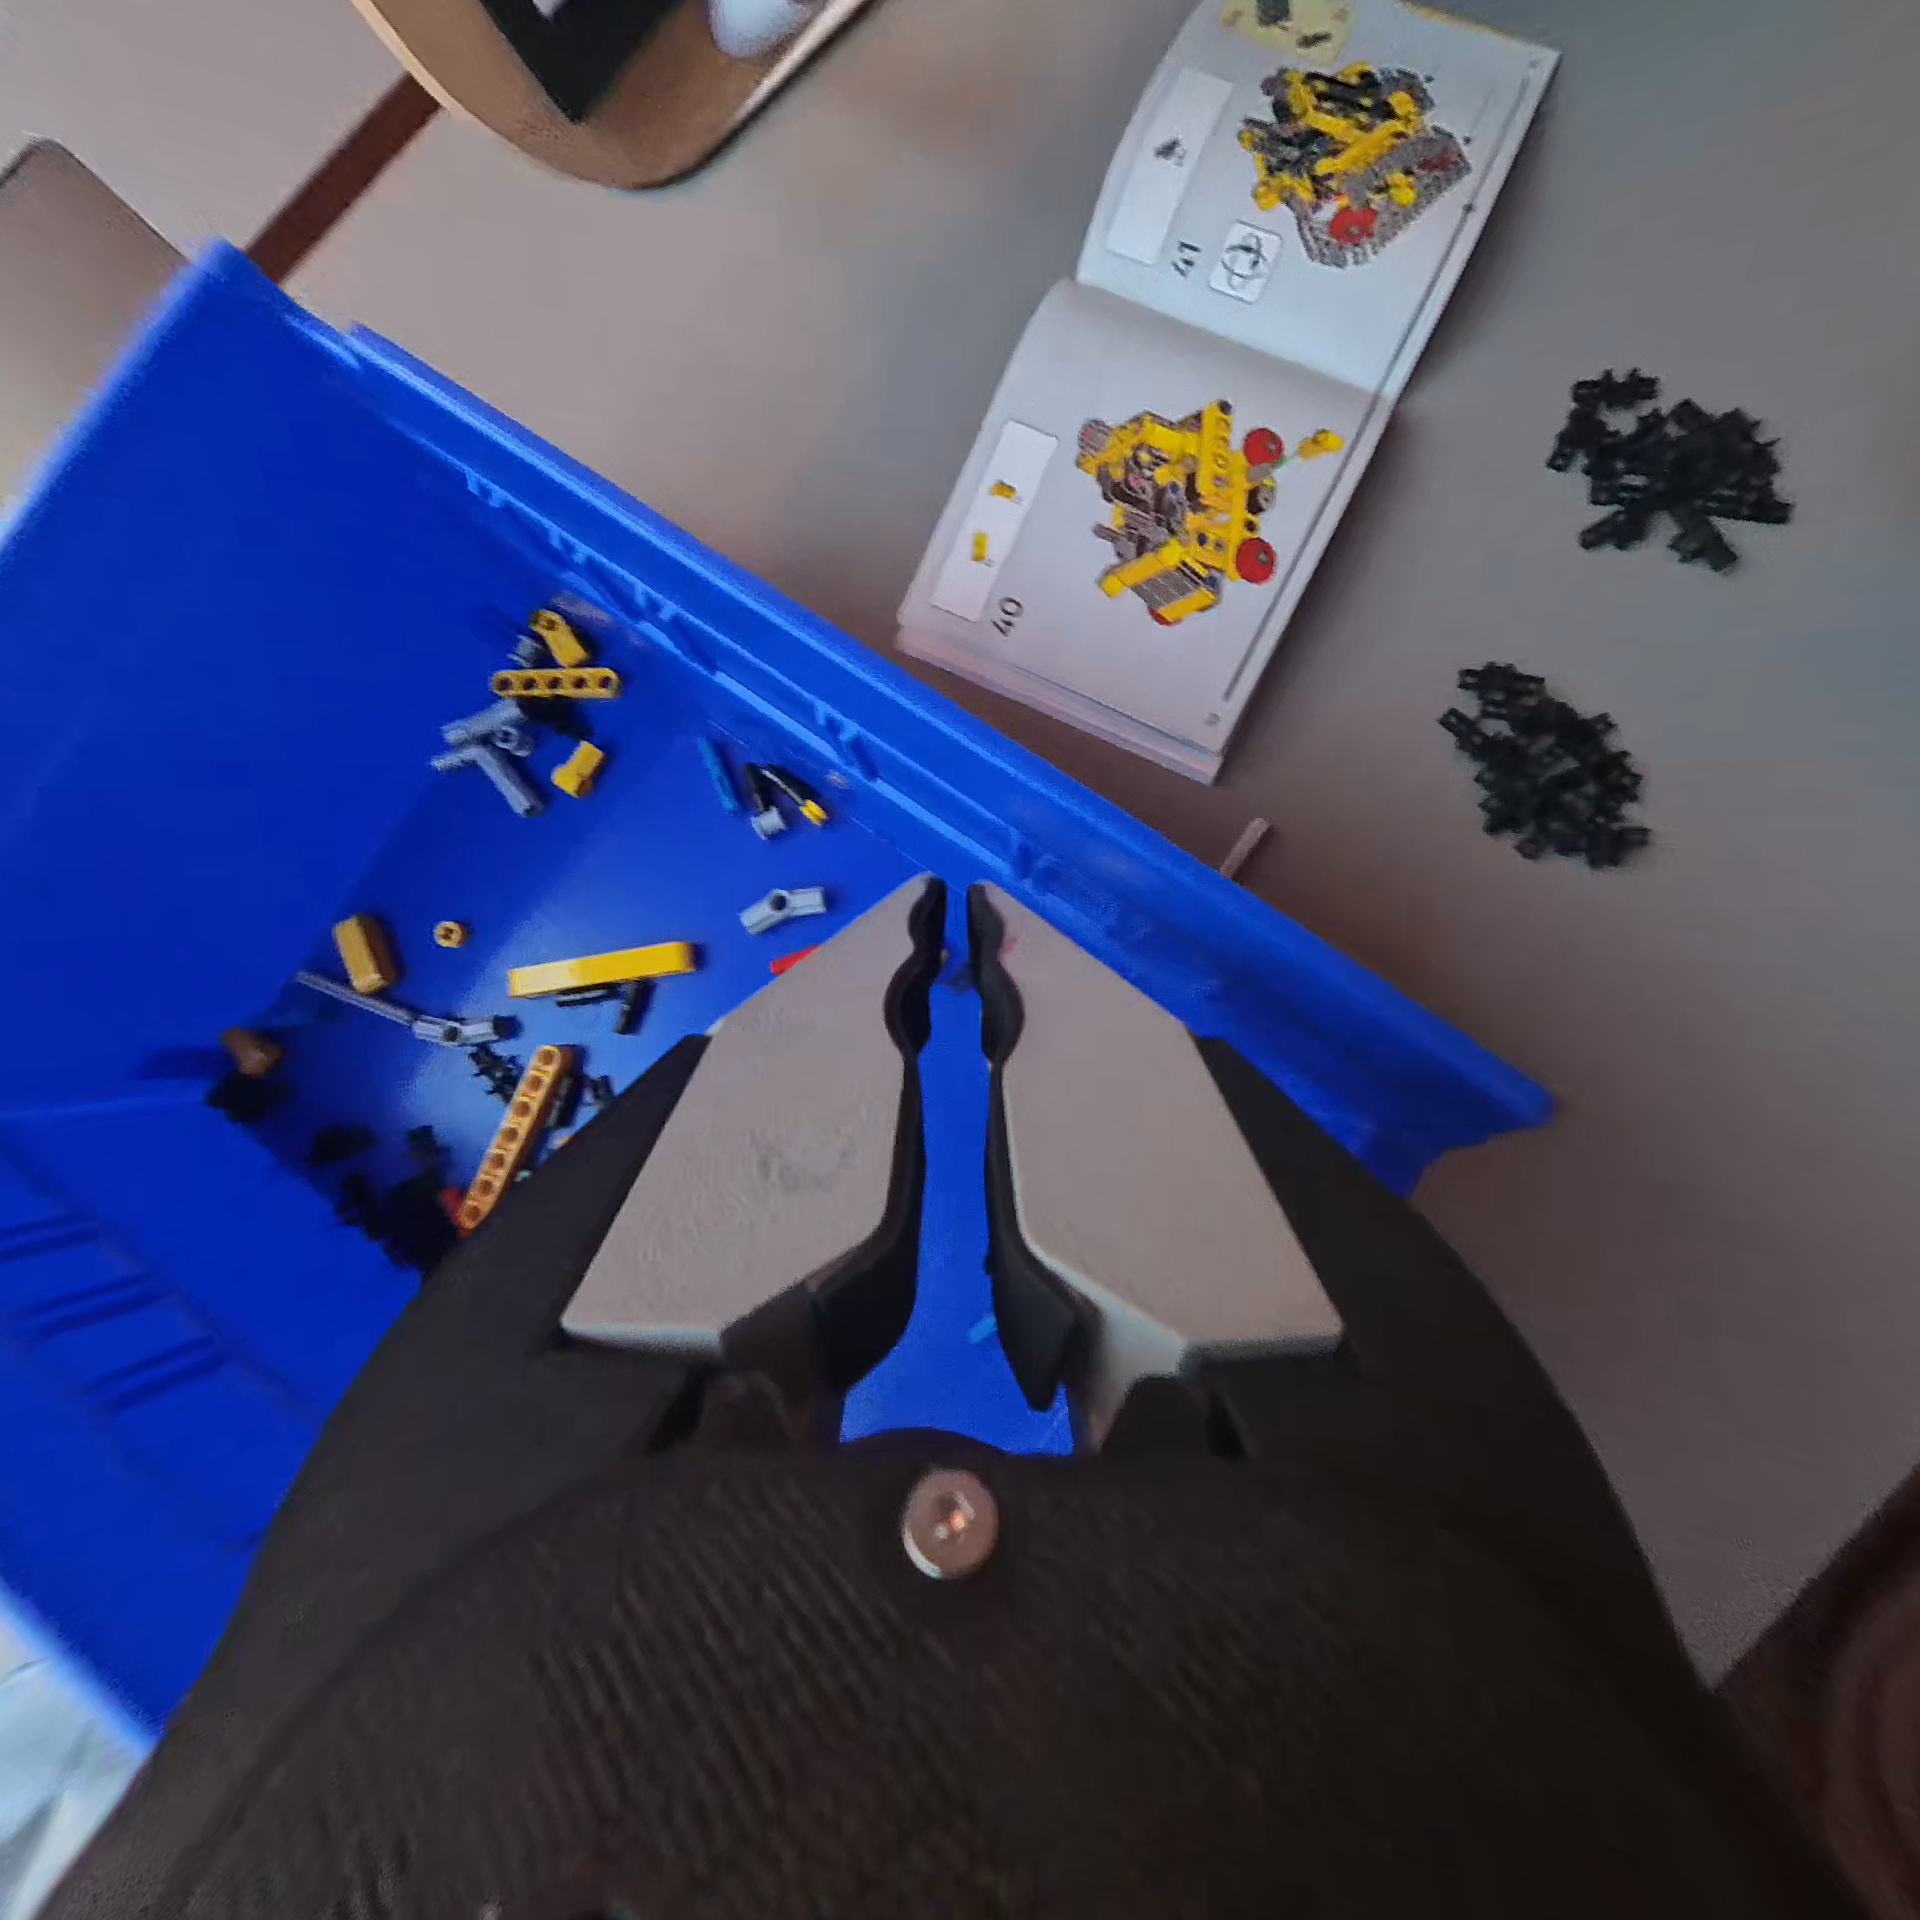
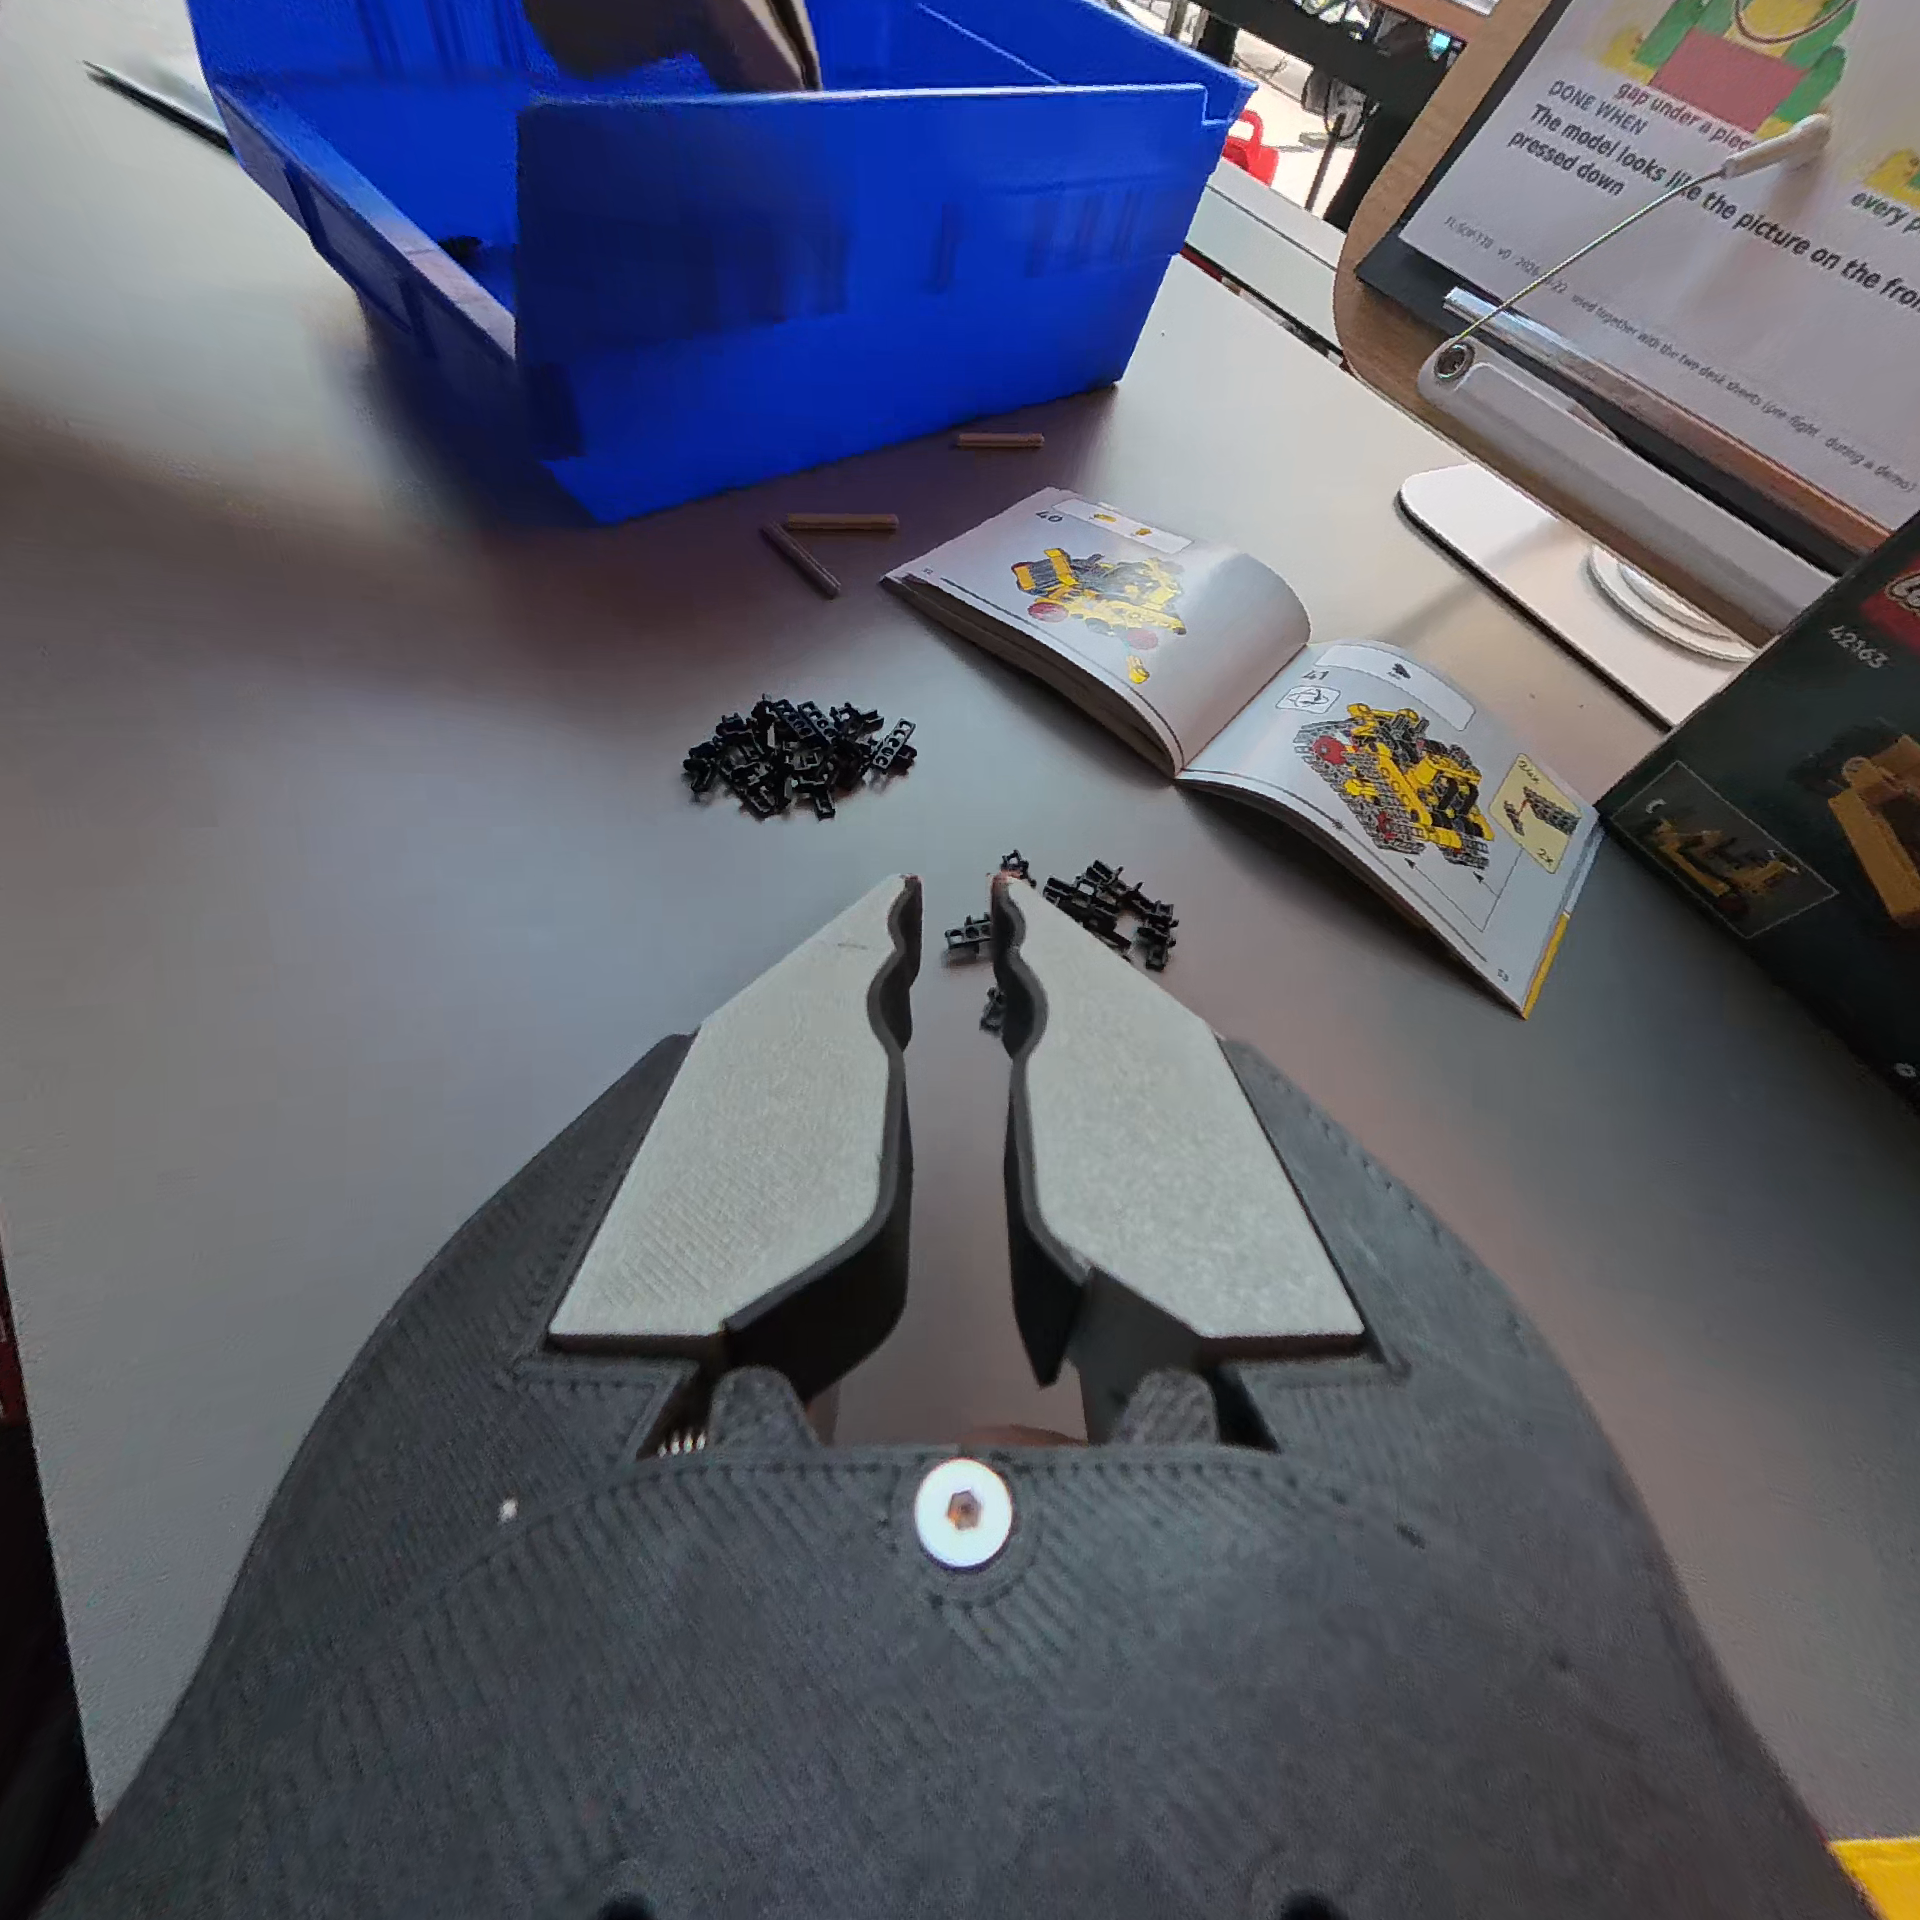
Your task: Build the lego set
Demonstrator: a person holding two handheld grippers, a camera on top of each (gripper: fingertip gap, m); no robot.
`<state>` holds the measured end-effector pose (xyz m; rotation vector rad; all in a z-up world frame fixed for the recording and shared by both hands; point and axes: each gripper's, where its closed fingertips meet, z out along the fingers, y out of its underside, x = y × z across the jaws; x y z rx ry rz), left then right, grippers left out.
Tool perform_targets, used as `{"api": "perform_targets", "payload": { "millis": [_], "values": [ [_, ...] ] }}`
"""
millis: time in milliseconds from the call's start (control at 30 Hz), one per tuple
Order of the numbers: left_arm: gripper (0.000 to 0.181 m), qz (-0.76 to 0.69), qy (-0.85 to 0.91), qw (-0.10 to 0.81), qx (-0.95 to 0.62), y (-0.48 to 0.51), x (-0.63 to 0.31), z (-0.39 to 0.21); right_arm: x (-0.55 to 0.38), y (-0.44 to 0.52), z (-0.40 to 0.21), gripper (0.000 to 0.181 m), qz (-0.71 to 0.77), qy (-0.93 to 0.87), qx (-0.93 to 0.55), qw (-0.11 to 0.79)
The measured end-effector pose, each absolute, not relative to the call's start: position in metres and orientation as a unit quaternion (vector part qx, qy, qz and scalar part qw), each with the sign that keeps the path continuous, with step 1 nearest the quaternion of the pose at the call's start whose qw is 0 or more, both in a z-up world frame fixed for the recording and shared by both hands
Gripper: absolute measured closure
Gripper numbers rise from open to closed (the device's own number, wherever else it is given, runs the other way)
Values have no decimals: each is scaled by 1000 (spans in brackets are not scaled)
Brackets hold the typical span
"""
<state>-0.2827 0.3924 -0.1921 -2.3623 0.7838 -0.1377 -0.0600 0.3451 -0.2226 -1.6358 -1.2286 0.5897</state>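
Observation:
My left gripper [image 1: 953, 896] hovers over the blue bin [image 1: 935, 727], near its right wall. Its jaws stand a narrow gap apart and hold nothing. Loose pieces lie in the bin: a yellow beam [image 1: 603, 968], an orange beam [image 1: 520, 1132], grey connectors [image 1: 488, 748] and small black pins. My right gripper [image 2: 954, 888] is slightly open and empty, low over the table. Its tips are at a small pile of black track links [image 2: 1117, 909]. A second pile of links [image 2: 800, 753] lies farther off. The open instruction booklet [image 2: 1247, 675] also shows in the left wrist view [image 1: 1195, 499].
The blue bin [image 2: 831, 312] stands at the back of the grey table. Three brown axles [image 2: 842, 523] lie between it and the booklet. The set's dark box [image 2: 1787, 831] stands at right. A stand with a printed sheet [image 2: 1662, 208] is at back right. Across from one pair of fingers to the other is roughly 25 centimeters.

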Motion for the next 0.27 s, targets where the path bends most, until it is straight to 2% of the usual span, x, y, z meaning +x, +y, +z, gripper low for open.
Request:
{"api": "perform_targets", "payload": {
  "millis": [33,267],
  "values": [
    [176,-50,297,318,-899,398,-287,-188,-60,346,-222,171,243,-503,-672,486],
    [160,-46,252,233,-938,437,-326,-223,-60,347,-223,172,242,-502,-676,483]
  ]
}}
